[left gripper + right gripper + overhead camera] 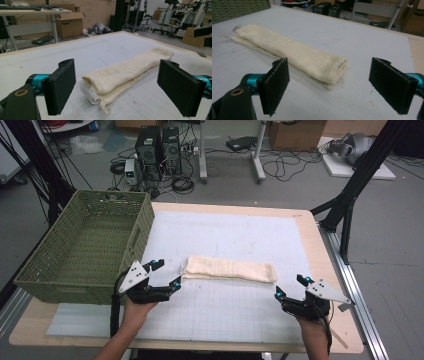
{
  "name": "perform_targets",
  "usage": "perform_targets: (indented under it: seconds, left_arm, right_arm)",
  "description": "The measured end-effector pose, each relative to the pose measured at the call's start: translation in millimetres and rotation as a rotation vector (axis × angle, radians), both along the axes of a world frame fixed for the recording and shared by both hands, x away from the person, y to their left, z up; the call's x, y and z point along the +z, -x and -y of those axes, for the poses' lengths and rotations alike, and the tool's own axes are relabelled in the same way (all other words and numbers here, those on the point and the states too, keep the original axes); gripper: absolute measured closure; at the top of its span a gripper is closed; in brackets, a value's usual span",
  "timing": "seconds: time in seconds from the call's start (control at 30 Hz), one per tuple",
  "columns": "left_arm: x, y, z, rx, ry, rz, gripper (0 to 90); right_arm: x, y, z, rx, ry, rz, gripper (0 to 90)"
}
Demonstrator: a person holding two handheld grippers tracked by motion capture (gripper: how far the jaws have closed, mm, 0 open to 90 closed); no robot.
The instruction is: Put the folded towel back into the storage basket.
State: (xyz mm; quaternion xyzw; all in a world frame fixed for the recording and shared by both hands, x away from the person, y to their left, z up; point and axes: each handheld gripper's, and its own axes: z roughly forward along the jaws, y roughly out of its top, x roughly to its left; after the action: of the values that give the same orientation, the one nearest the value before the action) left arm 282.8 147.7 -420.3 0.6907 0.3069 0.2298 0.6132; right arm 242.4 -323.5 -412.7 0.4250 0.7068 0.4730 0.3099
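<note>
The folded cream towel [229, 269] is flanked at each end by the left gripper [167, 273] and right gripper [289, 286]; both are held spread, apparently for grasping its ends; the green wicker basket [85, 245] stands alongside, presumably to receive it.

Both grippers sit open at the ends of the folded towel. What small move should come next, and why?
Probably ease both grippers forward until each end of the towel lies between the jaws, then close. The left gripper and right gripper are open and aimed at the towel's ends but not yet around it, and the basket beside it stands empty.
</note>
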Motion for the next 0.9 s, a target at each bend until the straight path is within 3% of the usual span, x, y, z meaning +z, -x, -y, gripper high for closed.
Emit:
perform_targets:
  seconds: [0.13,0.53,0.9]
  left_arm:
    - [-0.5,0.3,0.1,-0.005,0.005,0.001,16.0]
    - [0.0,1.8,-2.2,0.013,-0.004,-0.016,16.2]
    - [3.0,1.8,-2.2,0.037,0.002,-0.016,15.9]
  right_arm:
    - [1.2,-0.5,0.3,-0.002,0.013,-0.024,17.9]
    - [2.9,-2.2,-2.3,0.008,-0.006,-0.016,17.9]
    - [2.5,-3.1,-3.6,0.014,0.013,-0.013,17.9]
